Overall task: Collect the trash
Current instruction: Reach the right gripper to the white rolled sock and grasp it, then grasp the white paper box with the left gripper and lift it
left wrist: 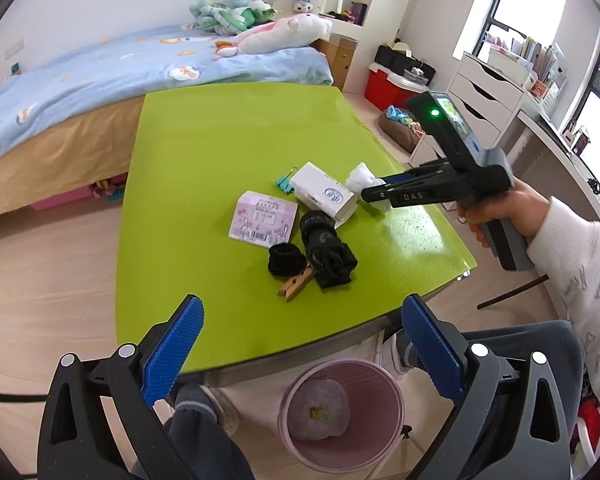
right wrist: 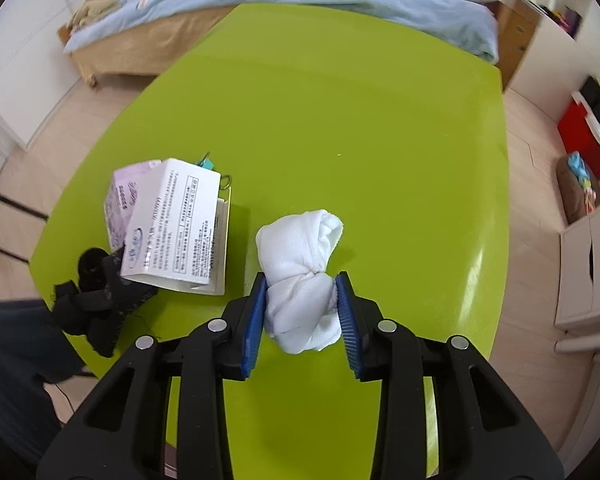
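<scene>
A rolled white cloth bundle [right wrist: 300, 276] lies on the green table [right wrist: 340, 120], and my right gripper [right wrist: 302, 284] is shut on its near half, both blue pads pressing into it. The left wrist view shows the same bundle [left wrist: 362, 176] at the tip of my right gripper [left wrist: 374, 196], held by a hand. My left gripper [left wrist: 300, 312] hangs open over the table's near edge with nothing between its fingers. Beside the bundle are a white carton [left wrist: 324, 196], a pink printed packet [left wrist: 262, 220], black rolled items [left wrist: 328, 252], a wooden clothespin [left wrist: 296, 284] and a teal binder clip [left wrist: 286, 182].
A pink waste bin [left wrist: 340, 412] with crumpled paper inside stands on the floor below the table's near edge, by the person's legs. A bed [left wrist: 100, 92] lies beyond the table. White drawers [left wrist: 484, 92] and boxes line the right wall.
</scene>
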{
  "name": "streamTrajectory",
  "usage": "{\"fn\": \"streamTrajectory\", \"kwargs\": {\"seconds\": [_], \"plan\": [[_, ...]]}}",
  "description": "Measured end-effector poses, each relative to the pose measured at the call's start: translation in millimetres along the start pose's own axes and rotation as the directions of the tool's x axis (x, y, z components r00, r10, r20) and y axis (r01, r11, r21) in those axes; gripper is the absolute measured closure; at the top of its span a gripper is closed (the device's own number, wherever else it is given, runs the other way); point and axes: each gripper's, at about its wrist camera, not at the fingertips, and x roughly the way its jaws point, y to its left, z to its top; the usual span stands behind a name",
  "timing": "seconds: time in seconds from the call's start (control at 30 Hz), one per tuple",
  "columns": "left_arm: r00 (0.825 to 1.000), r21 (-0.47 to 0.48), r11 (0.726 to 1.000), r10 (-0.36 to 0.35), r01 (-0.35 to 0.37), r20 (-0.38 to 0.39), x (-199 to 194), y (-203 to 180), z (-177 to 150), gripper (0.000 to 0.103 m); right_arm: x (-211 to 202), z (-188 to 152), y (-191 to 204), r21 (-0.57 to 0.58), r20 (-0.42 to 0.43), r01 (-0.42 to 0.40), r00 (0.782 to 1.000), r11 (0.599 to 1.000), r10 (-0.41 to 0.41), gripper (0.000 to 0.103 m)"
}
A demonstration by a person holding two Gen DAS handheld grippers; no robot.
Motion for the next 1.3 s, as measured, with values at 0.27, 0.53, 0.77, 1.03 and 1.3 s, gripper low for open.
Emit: {"fn": "streamTrajectory", "kwargs": {"seconds": [0.27, 0.53, 0.77, 1.03, 1.3], "plan": [[1.000, 0.054, 0.999, -0.007, 0.008, -0.013, 16, -1, 26, 0.008, -38, -31, 0, 0.112, 0.065, -0.036, 0.997, 0.993, 0.029, 0.069], [0.997, 0.110, 0.993, -0.025, 0.033, -0.068, 49, -3, 57, 0.008, -63, -61, 13, 0.132, 0.098, -0.073, 0.993, 0.989, 0.061, 0.069], [0.992, 0.205, 0.976, -0.051, 0.074, -0.112, 83, -17, 85, 0.008, -72, -72, 15, 0.144, 0.099, -0.079, 0.993, 0.986, 0.066, 0.069], [0.984, 0.310, 0.945, -0.056, 0.106, -0.167, 122, -29, 93, 0.008, -73, -81, 11, 0.148, 0.094, -0.075, 0.994, 0.986, 0.061, 0.069], [0.977, 0.384, 0.915, -0.049, 0.127, -0.206, 141, -36, 96, 0.008, -68, -80, 7, 0.152, 0.085, -0.076, 0.994, 0.985, 0.064, 0.069]]}}
